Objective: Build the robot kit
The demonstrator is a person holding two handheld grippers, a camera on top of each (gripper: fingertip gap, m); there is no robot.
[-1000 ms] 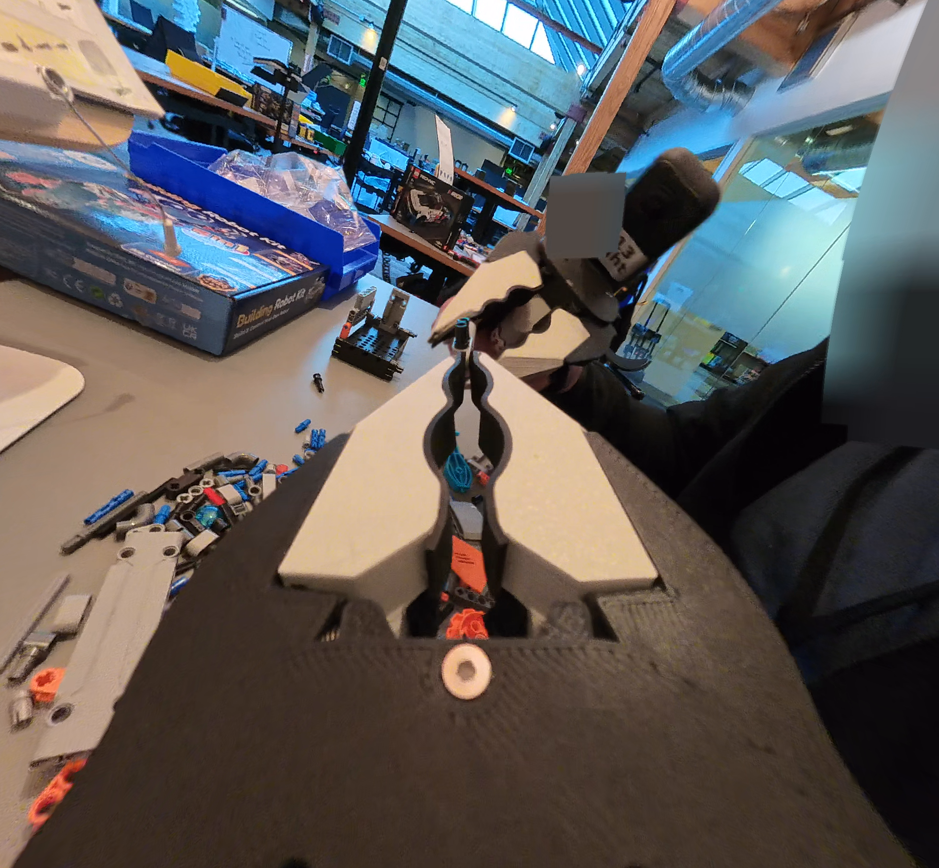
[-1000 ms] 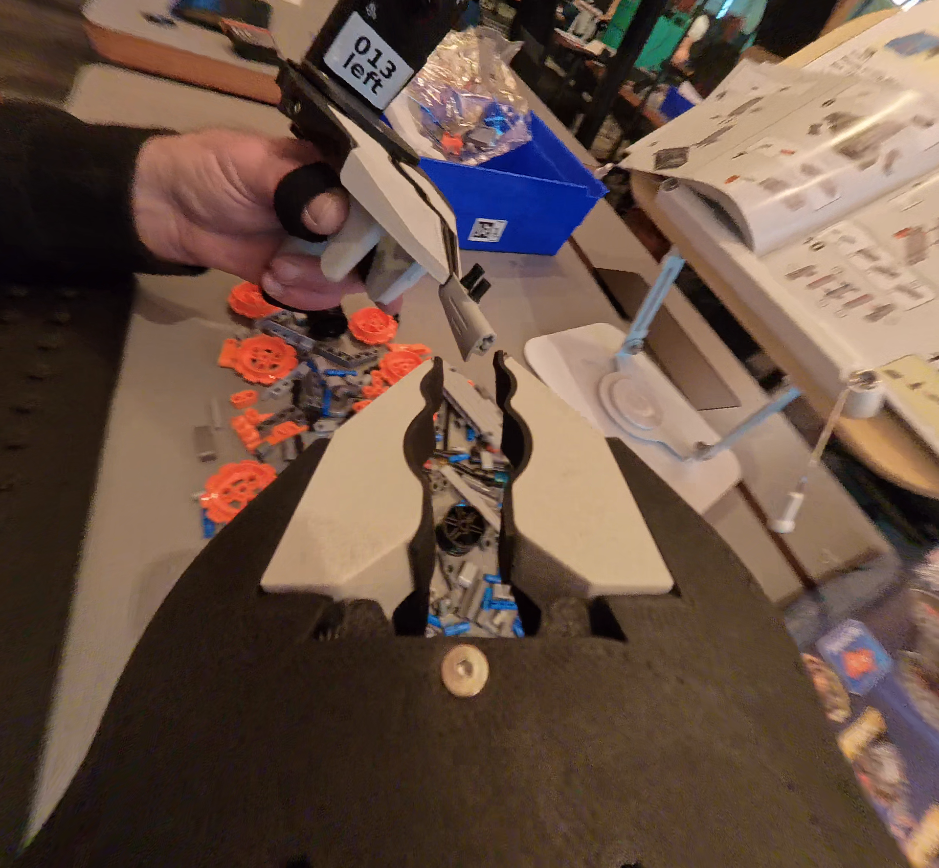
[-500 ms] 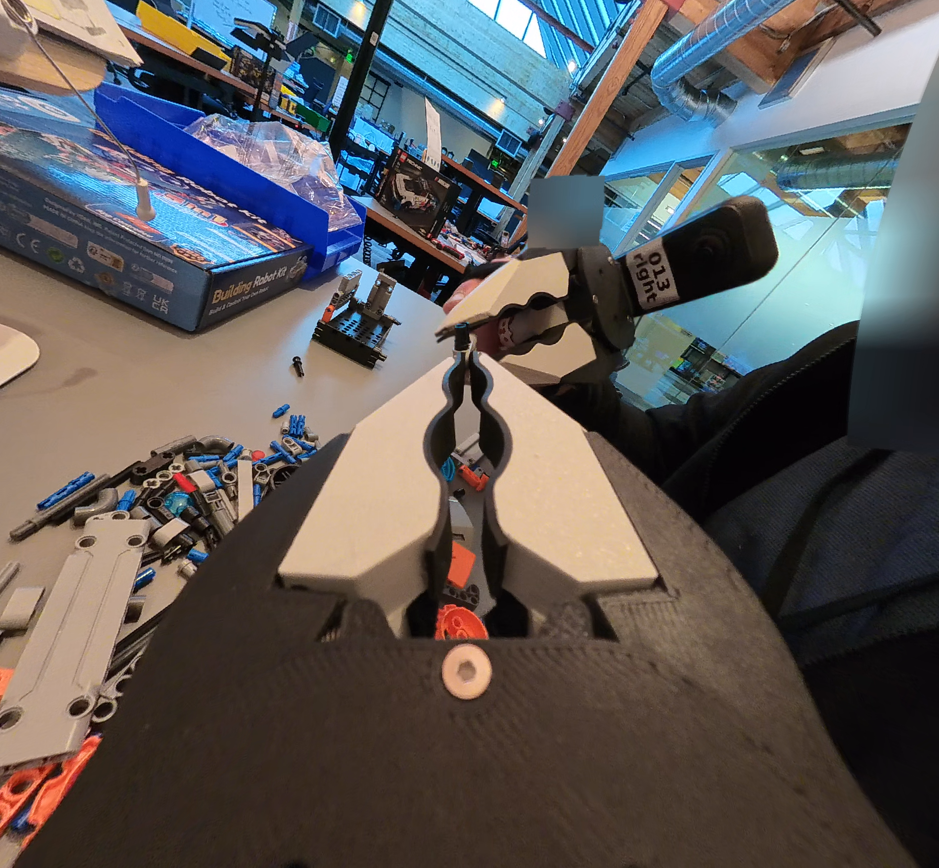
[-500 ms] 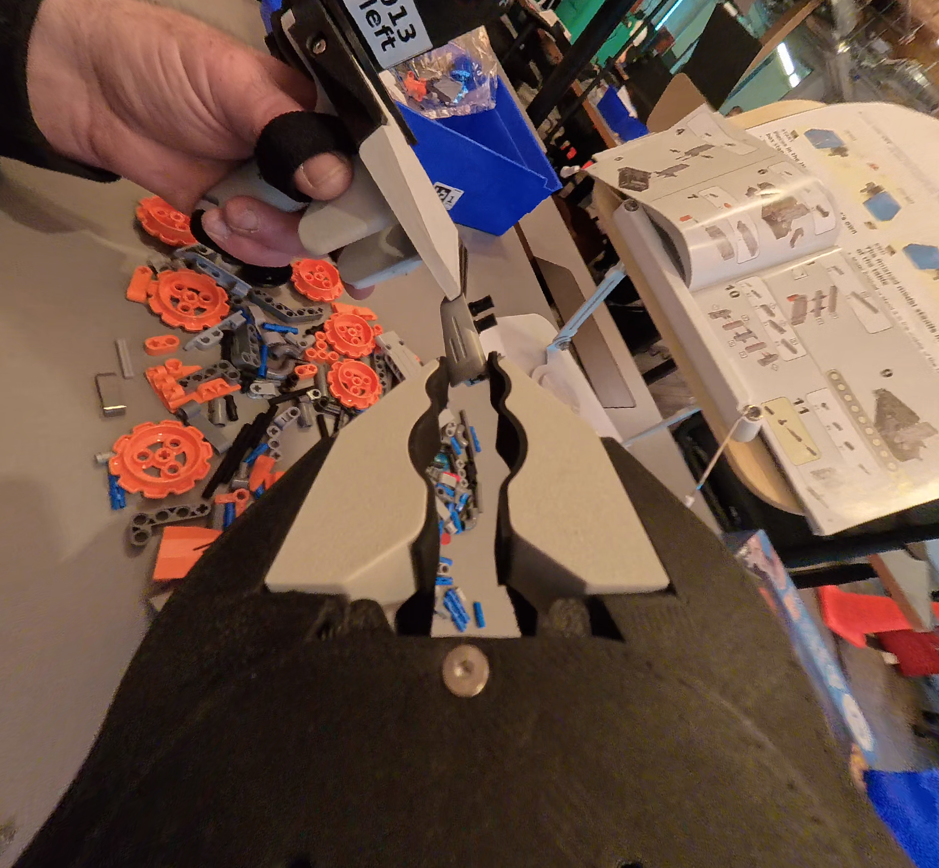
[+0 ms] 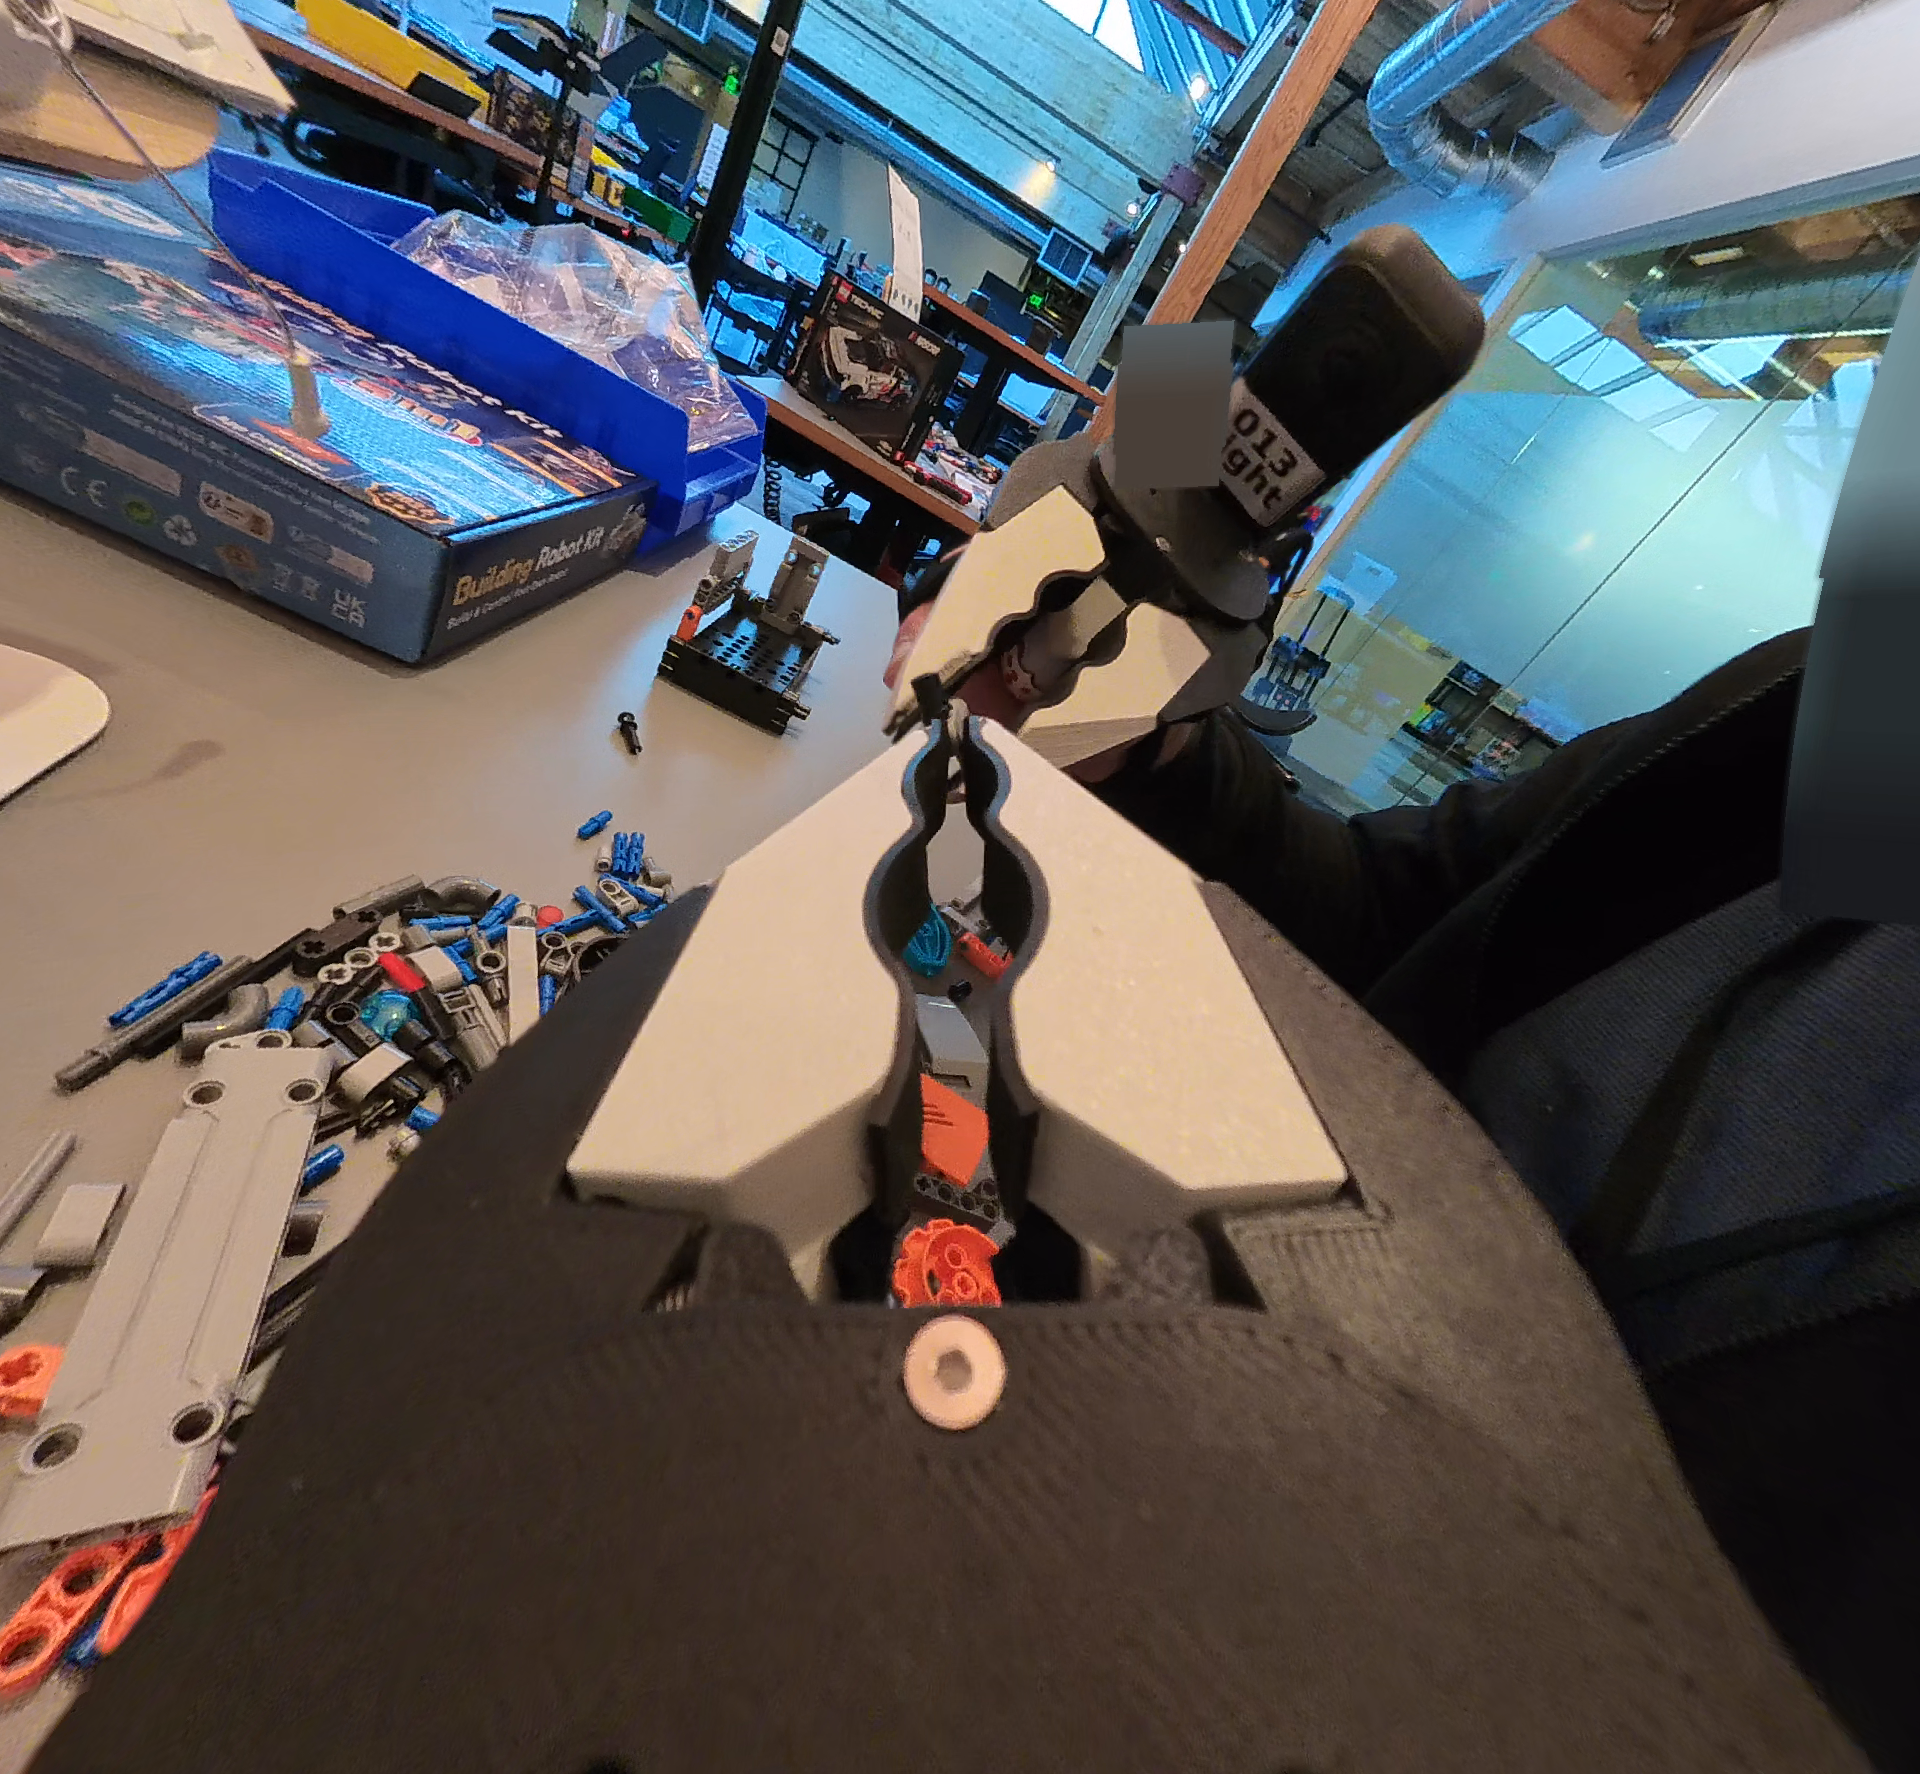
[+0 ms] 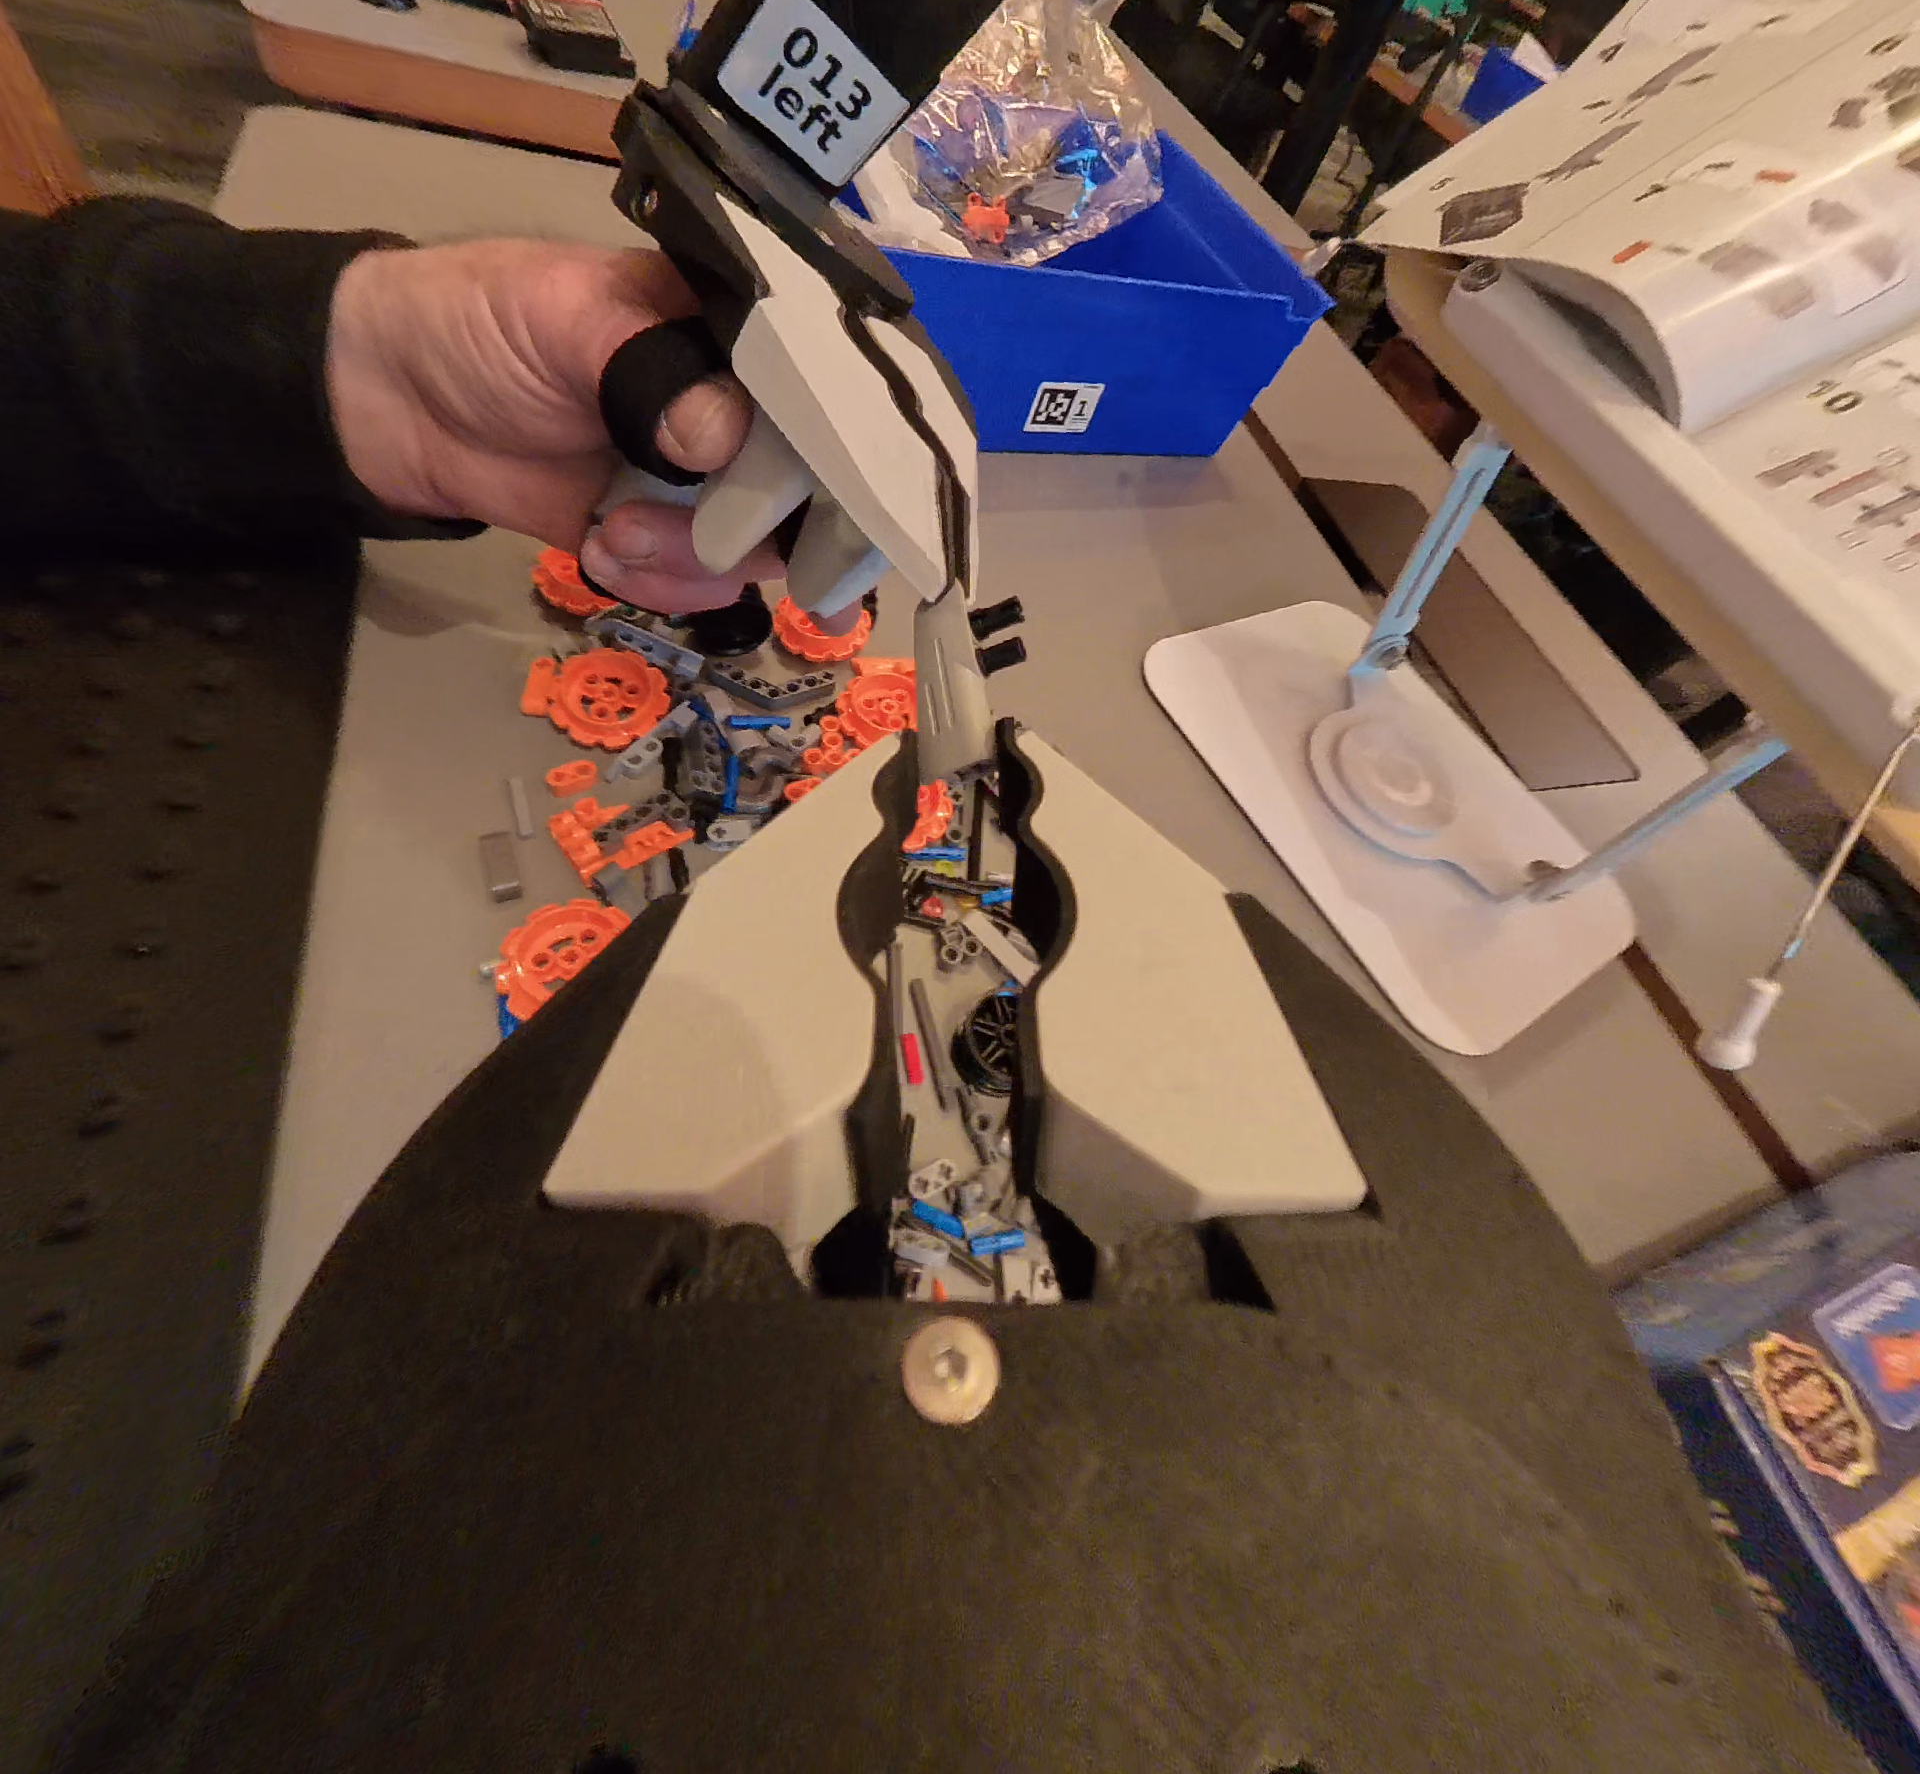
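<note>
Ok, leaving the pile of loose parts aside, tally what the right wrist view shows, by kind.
Grippers: 2, the left gripper and the right gripper
Grey piece in the left gripper: 1
Blue bin: 1
Clear bag in the bin: 1
White stand: 1
Instruction booklet: 1
Printed box: 1
Total: 8

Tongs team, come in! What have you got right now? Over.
Left tongs shut on a grey piece with two black pins. Right tongs open, fingertips either side of its lower end. Loose parts pile on the table below.
</note>
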